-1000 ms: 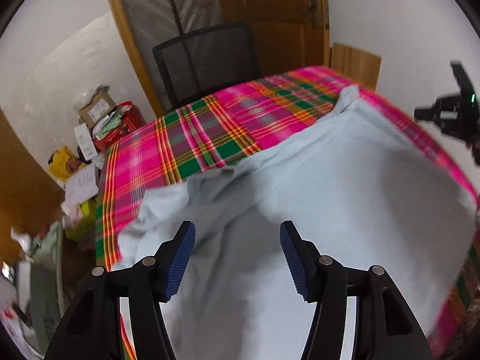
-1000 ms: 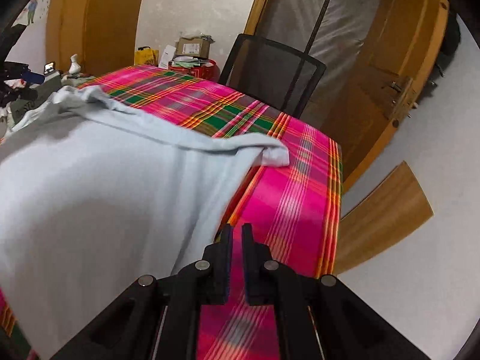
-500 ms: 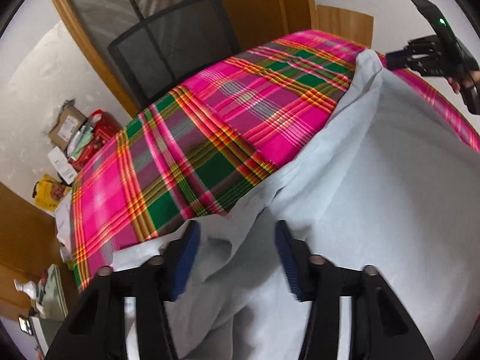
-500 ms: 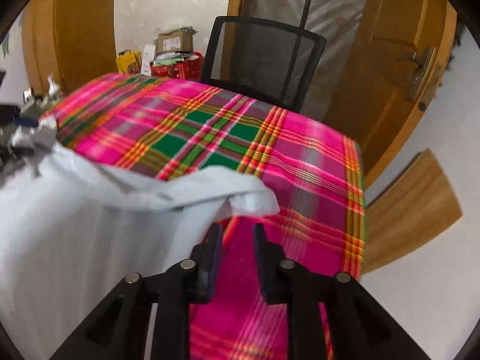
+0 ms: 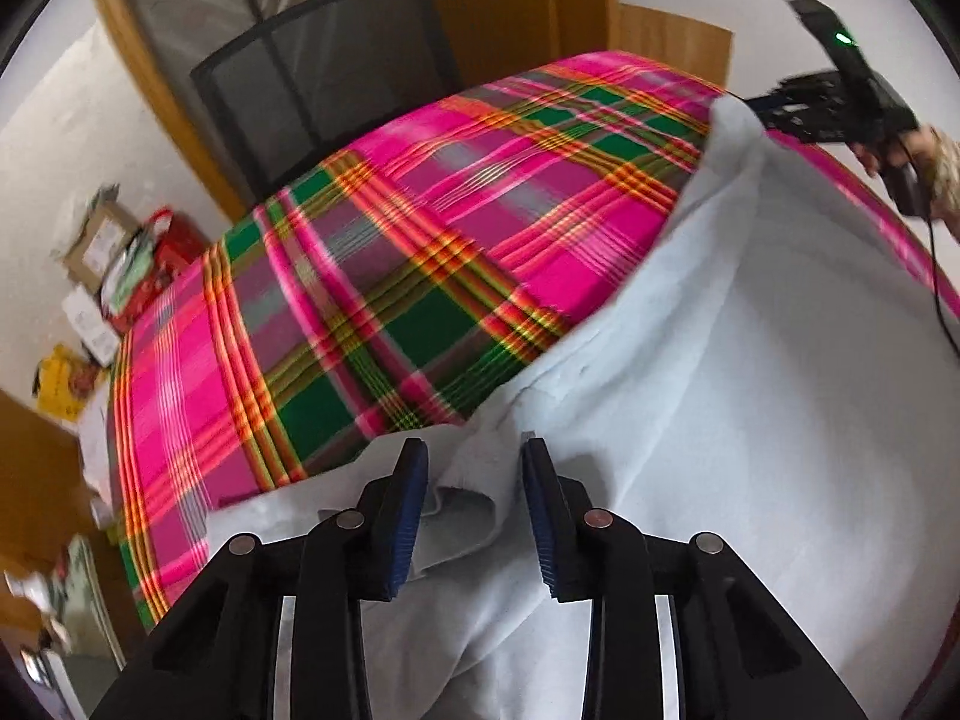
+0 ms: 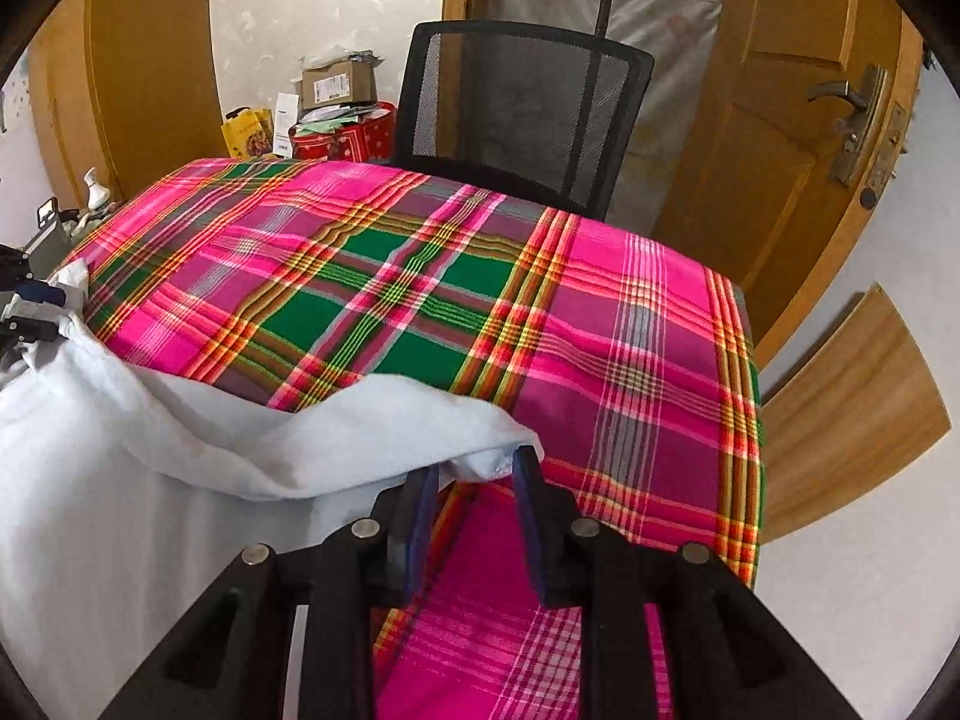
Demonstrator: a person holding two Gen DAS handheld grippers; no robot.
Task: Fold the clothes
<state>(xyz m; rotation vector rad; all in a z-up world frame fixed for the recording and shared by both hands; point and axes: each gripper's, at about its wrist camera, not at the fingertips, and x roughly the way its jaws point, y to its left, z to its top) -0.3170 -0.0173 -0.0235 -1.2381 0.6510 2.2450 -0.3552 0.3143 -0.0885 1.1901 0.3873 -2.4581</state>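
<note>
Pale blue garment [image 5: 750, 420] lies spread over the near part of the plaid tablecloth [image 5: 372, 300], far edge folded into a thick ridge running across the table

Left gripper [image 5: 474, 480]: jaws partly apart, have just been closing. A bunched fold of the garment sits between the blue pads [image 5: 411, 510], but there's a gap on both sides, so it isn't pinched, nothing gripped

Right gripper [image 6: 477, 498]: jaws have just been opening, now standing apart. The garment's corner [image 6: 480, 450] lies right at the fingertips, draped over the left one and touching the right tip; bare tablecloth [image 6: 540, 330] visible through the gap below. Cloth looks released, not clamped

From the left wrist view the right gripper [image 5: 840, 102] shows at the far end of the ridge, a hand [image 5: 924, 162] on its handle

Black mesh chair [image 6: 522, 114] pushed up to the far side of the table, wooden door [image 6: 798, 90] behind it, boxes and a red tin [image 6: 342, 132] stacked on the floor by the wall
</note>
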